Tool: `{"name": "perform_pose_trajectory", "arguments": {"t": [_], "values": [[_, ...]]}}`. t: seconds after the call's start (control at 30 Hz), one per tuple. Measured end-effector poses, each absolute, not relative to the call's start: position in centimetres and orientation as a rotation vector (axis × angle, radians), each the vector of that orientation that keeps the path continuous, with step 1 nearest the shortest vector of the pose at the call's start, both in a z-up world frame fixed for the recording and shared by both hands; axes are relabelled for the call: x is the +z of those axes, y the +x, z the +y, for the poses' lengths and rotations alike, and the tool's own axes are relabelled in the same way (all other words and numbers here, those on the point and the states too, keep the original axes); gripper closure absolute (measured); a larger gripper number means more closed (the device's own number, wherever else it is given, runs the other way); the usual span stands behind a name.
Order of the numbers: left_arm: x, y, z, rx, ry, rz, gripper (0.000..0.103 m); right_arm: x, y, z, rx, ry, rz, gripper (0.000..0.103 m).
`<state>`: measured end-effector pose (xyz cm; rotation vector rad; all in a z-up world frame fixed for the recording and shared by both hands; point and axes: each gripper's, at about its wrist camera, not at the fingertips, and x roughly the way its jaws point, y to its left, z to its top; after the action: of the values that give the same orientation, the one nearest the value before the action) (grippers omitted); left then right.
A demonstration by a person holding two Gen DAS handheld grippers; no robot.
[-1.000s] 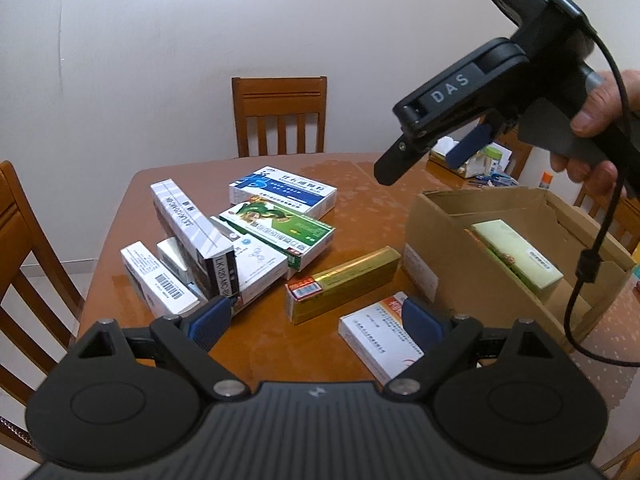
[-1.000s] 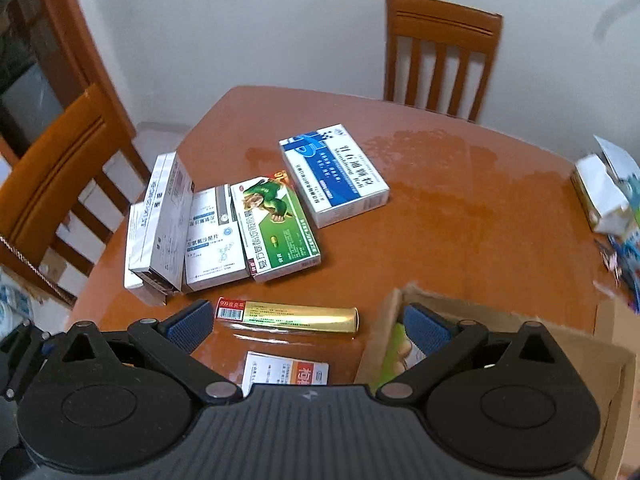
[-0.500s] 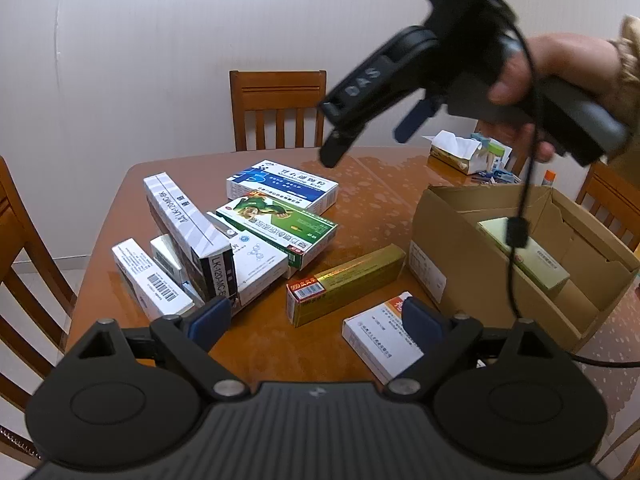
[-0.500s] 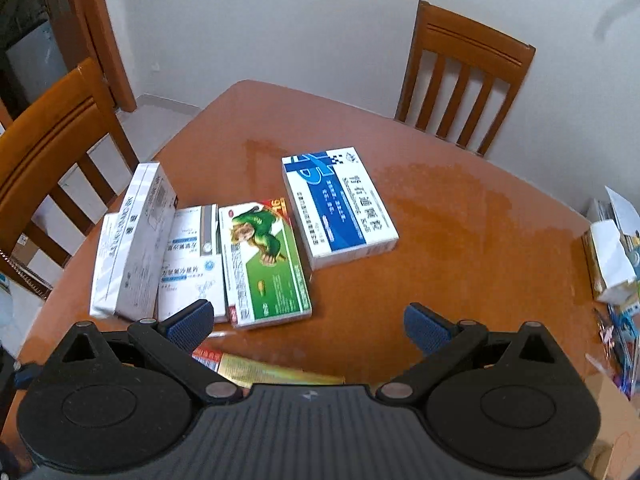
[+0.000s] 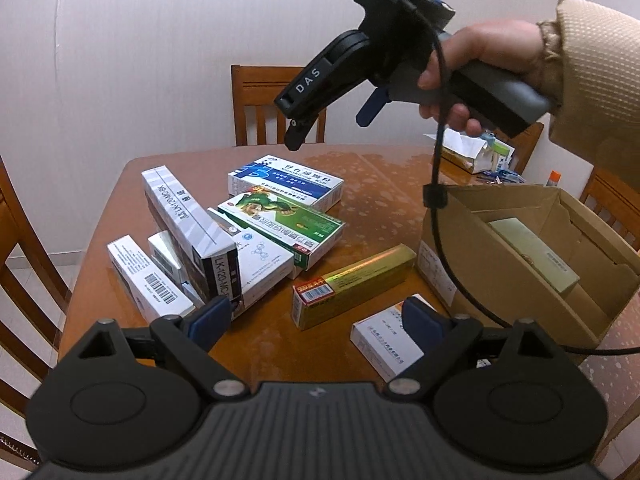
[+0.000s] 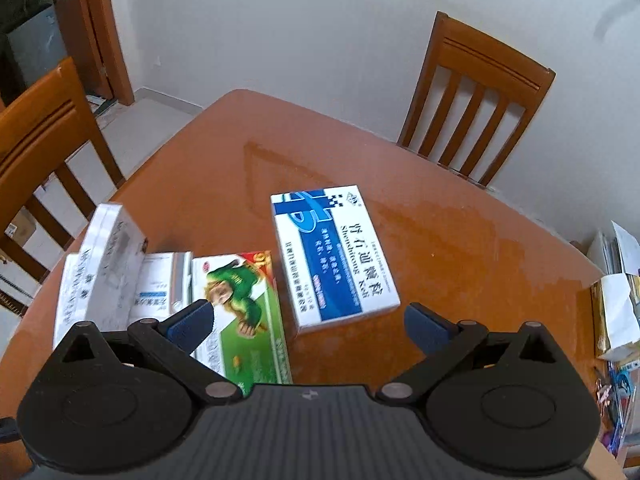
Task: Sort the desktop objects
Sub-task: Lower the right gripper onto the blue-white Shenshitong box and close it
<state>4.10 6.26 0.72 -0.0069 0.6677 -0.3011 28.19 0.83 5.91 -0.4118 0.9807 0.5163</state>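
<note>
Above the glossy brown wooden table (image 5: 384, 184), the black right gripper (image 5: 332, 128) hangs in the air in a person's hand (image 5: 480, 68), its blue-padded jaws spread wide and empty over the blue-and-white medicine box (image 6: 332, 256). Just beside that box lies the green carton with a cartoon figure (image 6: 244, 316), leaning on a cluster of white boxes (image 5: 192, 248). Nearer the left gripper (image 5: 316, 316), whose jaws are also spread and empty, rest a long gold box (image 5: 352, 284) and a small white box (image 5: 384, 340). An open brown cardboard box (image 5: 500, 272) to the right holds a pale green carton (image 5: 536, 252).
</note>
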Motion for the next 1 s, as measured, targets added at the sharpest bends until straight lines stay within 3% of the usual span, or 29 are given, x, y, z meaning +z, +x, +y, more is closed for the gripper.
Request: {"name": "perform_pose_trajectory", "arguments": {"t": [1.0], "values": [[-0.7, 5.5, 6.0, -0.316, -0.023, 0.701, 0.011, -1.2, 39.5, 4.6, 0.599, -0.414, 1.110, 0.000]]}}
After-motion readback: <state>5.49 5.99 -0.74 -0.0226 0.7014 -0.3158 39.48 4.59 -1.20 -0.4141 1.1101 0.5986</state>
